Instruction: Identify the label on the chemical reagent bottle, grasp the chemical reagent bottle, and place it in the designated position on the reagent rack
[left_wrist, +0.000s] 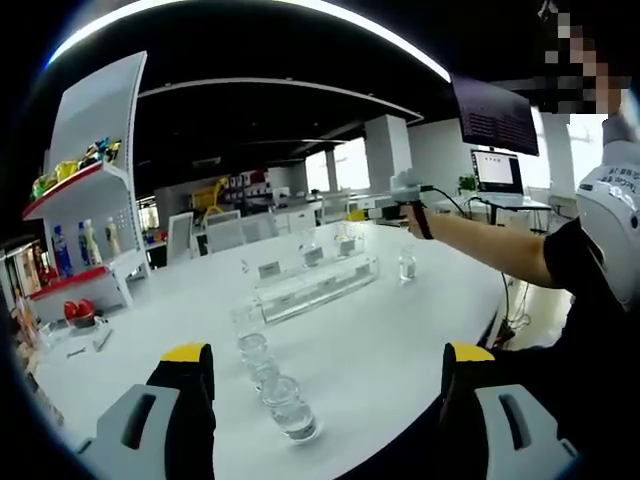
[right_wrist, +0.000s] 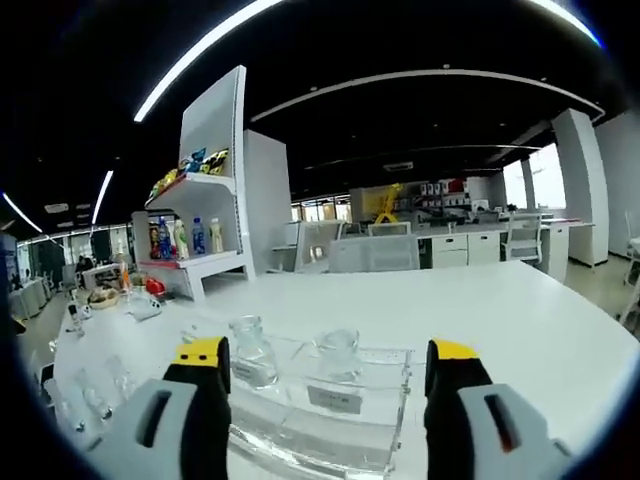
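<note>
A: What are the fingers doing?

B: In the left gripper view the left gripper (left_wrist: 325, 385) has its yellow-tipped fingers (left_wrist: 187, 355) spread wide with nothing between them; they hang over the near edge of the white tabletop (left_wrist: 400, 340); in the right gripper view the right gripper (right_wrist: 328, 378) is likewise spread apart and holds nothing.

A: And the bottles?

B: Just ahead of the left fingers a row of clear glass reagent bottles (left_wrist: 290, 405) runs away across the tabletop; beyond them stands the clear acrylic reagent rack (left_wrist: 318, 285), with small white labels on its front and bottles on it; one more clear bottle (left_wrist: 407, 265) stands alone beside the rack's far end.

A: Where is the right gripper there?

B: Held out over the far end of the rack on the person's outstretched arm (left_wrist: 490, 245).

A: Its own view?

B: The rack (right_wrist: 330, 410) lies directly below and between its fingers; two clear bottles (right_wrist: 250, 350) stand in it behind a white label (right_wrist: 335, 400); a white display shelf (right_wrist: 205, 215) with drink bottles and snacks stands beyond, to the left.
</note>
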